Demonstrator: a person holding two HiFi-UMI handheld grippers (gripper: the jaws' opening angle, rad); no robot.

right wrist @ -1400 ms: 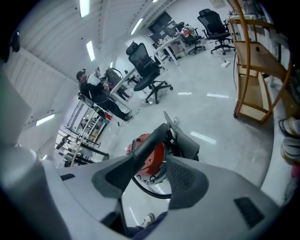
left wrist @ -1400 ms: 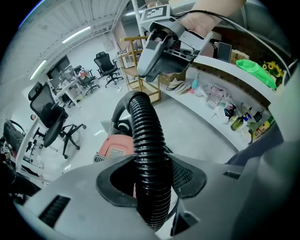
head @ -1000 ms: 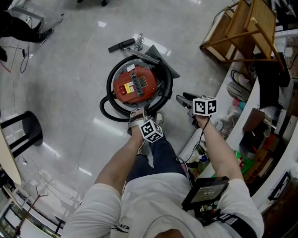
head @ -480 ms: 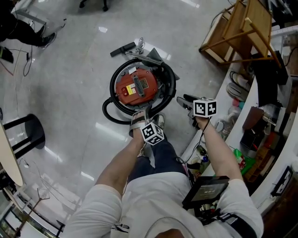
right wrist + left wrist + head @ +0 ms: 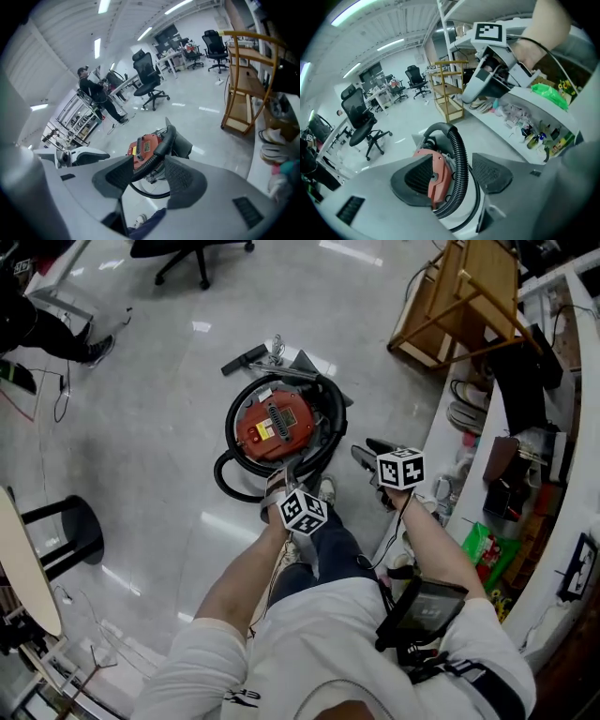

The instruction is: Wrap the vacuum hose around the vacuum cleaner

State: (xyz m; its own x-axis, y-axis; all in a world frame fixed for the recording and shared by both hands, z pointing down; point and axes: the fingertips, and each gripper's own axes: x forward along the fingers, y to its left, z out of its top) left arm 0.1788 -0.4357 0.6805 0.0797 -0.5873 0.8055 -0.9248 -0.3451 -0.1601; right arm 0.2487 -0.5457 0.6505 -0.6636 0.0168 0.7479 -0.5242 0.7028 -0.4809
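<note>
The red vacuum cleaner (image 5: 272,424) stands on the glossy grey floor (image 5: 141,427), just ahead of the person's feet. The black ribbed vacuum hose (image 5: 330,416) lies coiled in a ring around its body, with one loop bulging out onto the floor at the near left side. A short black tube (image 5: 244,359) lies on the floor just beyond the vacuum. Both grippers hang above the floor on the near side of the machine, pointing steeply down towards it. The left gripper (image 5: 275,482) is over the near edge of the coil. Its own view shows its jaws spread, with the hose and red body visible through the gap but touching neither pad. The right gripper (image 5: 368,452) is off to the right of the vacuum, near a white shelf unit (image 5: 439,432) loaded with shoes and small items. Its jaws are likewise spread and pinch nothing; the hose and the vacuum lie beyond them. A wooden rack (image 5: 459,296) stands at the far right, and an office chair (image 5: 187,251) at the top edge of the head view.
</note>
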